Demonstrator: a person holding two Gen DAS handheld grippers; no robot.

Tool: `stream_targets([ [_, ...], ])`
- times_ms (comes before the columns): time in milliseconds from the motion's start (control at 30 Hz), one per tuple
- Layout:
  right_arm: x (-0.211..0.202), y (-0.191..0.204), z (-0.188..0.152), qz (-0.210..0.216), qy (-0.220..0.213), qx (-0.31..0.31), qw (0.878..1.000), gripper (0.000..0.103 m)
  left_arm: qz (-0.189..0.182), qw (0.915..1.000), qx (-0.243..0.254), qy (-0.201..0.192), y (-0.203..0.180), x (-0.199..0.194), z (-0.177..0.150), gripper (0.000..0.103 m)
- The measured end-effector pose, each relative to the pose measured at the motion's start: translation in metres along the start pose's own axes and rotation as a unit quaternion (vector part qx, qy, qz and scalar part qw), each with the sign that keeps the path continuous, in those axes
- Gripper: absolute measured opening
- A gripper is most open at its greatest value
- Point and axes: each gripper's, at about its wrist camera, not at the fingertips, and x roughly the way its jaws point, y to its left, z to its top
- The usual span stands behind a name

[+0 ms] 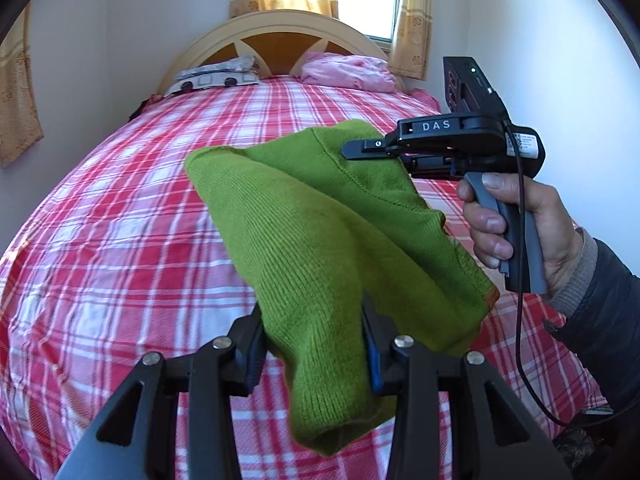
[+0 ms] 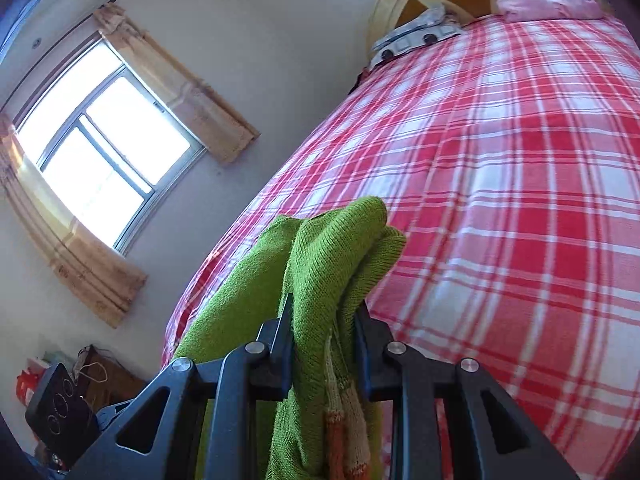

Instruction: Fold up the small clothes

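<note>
1. While you hold the green knit garment [image 1: 320, 240] in the air above the bed [image 1: 120, 220], only a pink pillow [image 1: 348, 70] and a patterned pillow [image 1: 216, 76] lie near the headboard [image 1: 276, 40].
2. Ahead of you the plaid cover is bare up to the pillows; walls close both sides.
3. Your left tongs [image 1: 314, 344] grip one end, your right tongs [image 2: 324, 320] grip the other, so the garment stretches between them, sagging.

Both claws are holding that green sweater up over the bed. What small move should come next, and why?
Probably lower it onto the checked bedspread. The left gripper and right gripper each pinch the green sweater, which hangs bunched in the air; folding likely needs it lying flat first.
</note>
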Motion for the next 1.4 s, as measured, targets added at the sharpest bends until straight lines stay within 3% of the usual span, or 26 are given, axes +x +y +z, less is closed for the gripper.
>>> stream_targets([
  [733, 0.087, 0.068, -0.006, 0.025, 0.051, -0.03, 0.998, 0.025, 0.044, 0.9985, -0.032, -0.005, 0.06, -0.032, -0.035, 0.041],
  [1400, 0.153, 0.071, -0.019, 0.019, 0.094, -0.007, 0.995, 0.025, 0.059, 0.9963, -0.061, 0.006, 0.097, -0.032, -0.077, 0.041],
])
